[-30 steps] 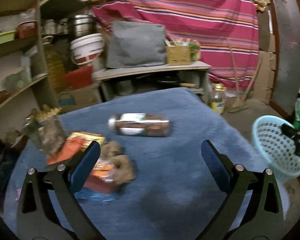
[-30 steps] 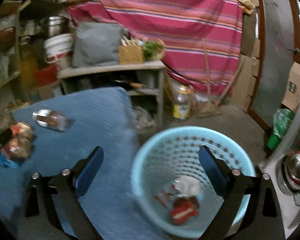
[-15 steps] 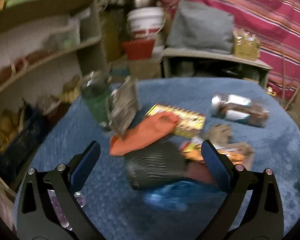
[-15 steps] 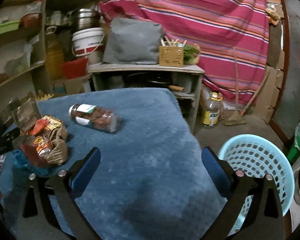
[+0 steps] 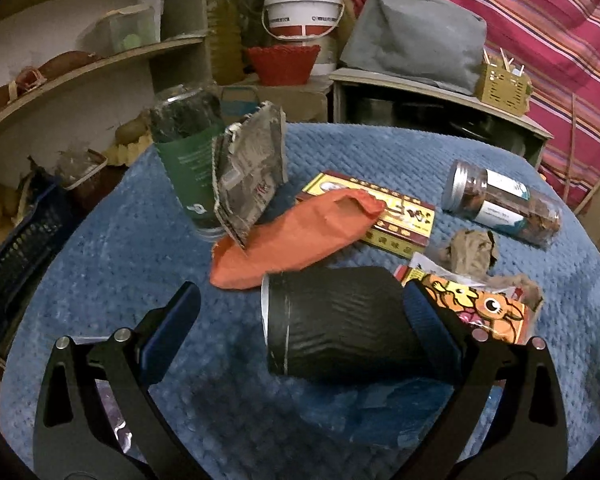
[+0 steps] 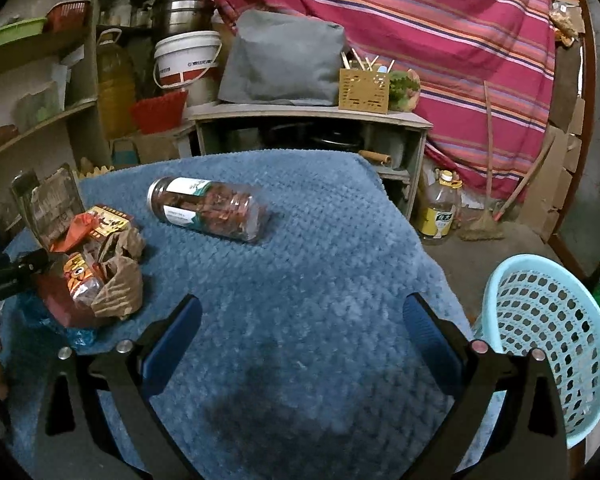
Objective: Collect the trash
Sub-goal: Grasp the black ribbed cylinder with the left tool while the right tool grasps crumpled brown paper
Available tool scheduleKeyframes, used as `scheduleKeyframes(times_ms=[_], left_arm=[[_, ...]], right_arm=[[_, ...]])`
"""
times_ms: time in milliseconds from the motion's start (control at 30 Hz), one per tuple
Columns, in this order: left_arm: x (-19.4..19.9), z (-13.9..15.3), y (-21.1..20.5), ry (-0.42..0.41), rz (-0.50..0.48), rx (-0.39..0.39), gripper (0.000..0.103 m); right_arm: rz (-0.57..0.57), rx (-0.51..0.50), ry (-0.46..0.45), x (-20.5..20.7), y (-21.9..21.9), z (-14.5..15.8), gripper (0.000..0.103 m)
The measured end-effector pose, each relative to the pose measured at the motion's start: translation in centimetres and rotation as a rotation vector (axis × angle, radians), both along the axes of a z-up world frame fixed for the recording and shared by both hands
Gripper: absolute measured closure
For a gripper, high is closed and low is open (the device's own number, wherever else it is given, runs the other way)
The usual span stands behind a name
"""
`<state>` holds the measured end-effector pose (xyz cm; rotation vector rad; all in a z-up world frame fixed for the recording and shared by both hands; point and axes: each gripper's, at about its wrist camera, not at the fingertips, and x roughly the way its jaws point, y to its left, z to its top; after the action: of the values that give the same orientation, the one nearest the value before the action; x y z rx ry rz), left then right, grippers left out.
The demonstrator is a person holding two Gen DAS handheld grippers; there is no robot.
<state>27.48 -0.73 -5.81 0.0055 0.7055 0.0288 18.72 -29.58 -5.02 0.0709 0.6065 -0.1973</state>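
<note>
Trash pile (image 5: 380, 248) sits on bench (image 5: 140, 240) left side. Left tongs (image 5: 300, 320) spread wide, straddling black ribbed cup (image 5: 336, 332), likely next pick. Right tongs (image 6: 302, 320) wide, empty, near basket (image 6: 548, 332) for drop-off.

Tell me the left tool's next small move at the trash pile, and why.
Probably ease the left tool forward and a touch right, then close on the black ribbed cup. The cup lies on its side between the open fingers, nearer the right finger, with a wide gap to the other finger. The blue basket waits beside the table.
</note>
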Motion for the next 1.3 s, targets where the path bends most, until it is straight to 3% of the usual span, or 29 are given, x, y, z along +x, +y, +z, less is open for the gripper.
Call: scheduleKeyframes(times_ms=[200,433,600,933,1167,1233,1300], left_arm=[[-0.5,-0.9,0.1,0.027,-0.031,-0.070,0.005],[-0.6,-1.1,-0.1,0.043,-0.050,-0.035,0.006],[-0.7,-0.3,0.7,0.043,-0.121,-0.078,0.032],[-1.8,2.3,3.9,-0.050,-0.089,-0.042,0.032],[-1.3,2.2,5.9,-0.047,-0.053,-0.042,0.032],[-1.1,2.0,6.1,-0.038,-0.052,-0.055,0.032],[-1.1,2.0,6.2,-0.037,-0.057,-0.056,0.032]], right_arm=[[0.009,-0.004,0.026,0.5,0.8,-0.5,0.004],[0.024,-0.017,0.028,0.6,2.3,-0.3,0.004],[0.046,-0.029,0.029,0.9,3.9,0.2,0.004],[0.124,-0.070,0.035,3.0,8.3,0.7,0.004],[0.155,-0.131,0.085,5.7,10.8,-0.1,0.005],[0.160,-0.151,0.114,6.5,11.3,-0.7,0.008],[0.180,-0.152,0.147,7.2,11.6,-1.3,0.022]])
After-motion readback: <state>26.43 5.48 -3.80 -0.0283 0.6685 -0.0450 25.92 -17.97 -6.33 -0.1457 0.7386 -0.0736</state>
